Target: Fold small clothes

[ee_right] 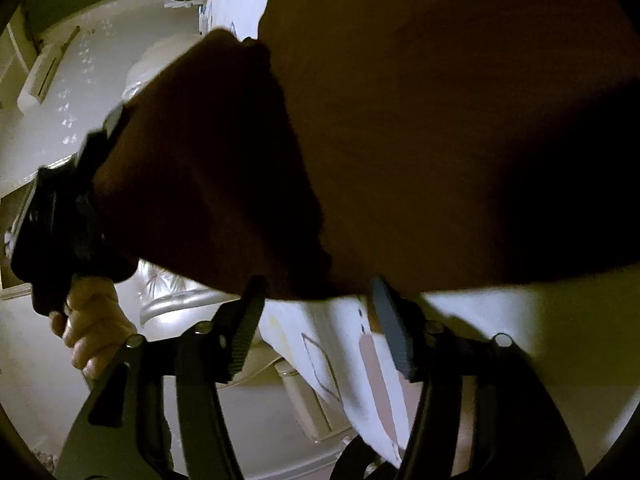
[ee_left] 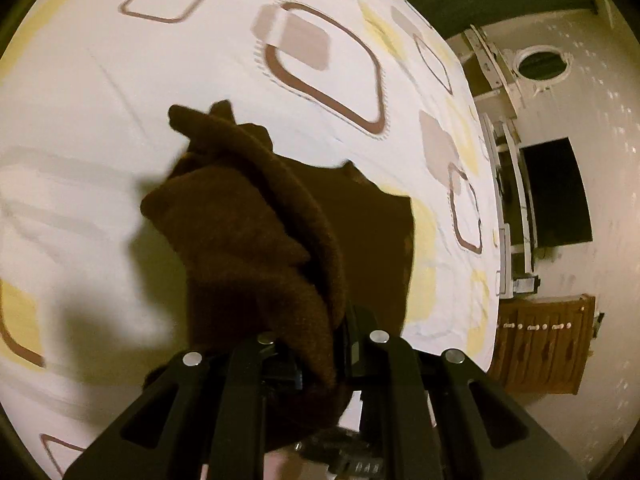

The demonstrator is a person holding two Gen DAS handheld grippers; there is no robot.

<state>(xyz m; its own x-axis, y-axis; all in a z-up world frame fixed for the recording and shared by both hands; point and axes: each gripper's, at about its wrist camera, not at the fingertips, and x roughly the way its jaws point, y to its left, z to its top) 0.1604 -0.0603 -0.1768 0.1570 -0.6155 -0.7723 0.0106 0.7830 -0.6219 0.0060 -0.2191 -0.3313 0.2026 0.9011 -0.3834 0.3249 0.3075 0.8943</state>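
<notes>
Bed: a white sheet (ee_left: pixel 100 92) printed with brown rounded squares and pale yellow patches fills the upper left and centre of the left wrist view; it is the work surface.
Room: pale walls at the right of that frame, with a round vent (ee_left: pixel 540 63) at upper right, a dark rectangular opening (ee_left: pixel 556 192) at mid right and a wooden cabinet (ee_left: pixel 544 344) at lower right.
Garment: a small brown knit garment (ee_left: pixel 256 232) runs from the centre of the left wrist frame down to the jaws, bunched and twisted, part of it lying on the sheet; in the right wrist view the same brown cloth fills most of the frame.
Left gripper: the left gripper (ee_left: pixel 320 360), at the bottom centre of its own view, has its jaws clamped on a gathered edge of the garment; a person's hand (ee_right: pixel 94 328) carries it at the left of the right wrist frame.
Right gripper: the right gripper (ee_right: pixel 320 320), at bottom centre, has its jaws parted; the cloth edge sits at the tips and no pad clearly presses on it.
Progress: judged early, no neat fold visible, cloth rumpled.
Left to do: likely spread it flat, then fold.
</notes>
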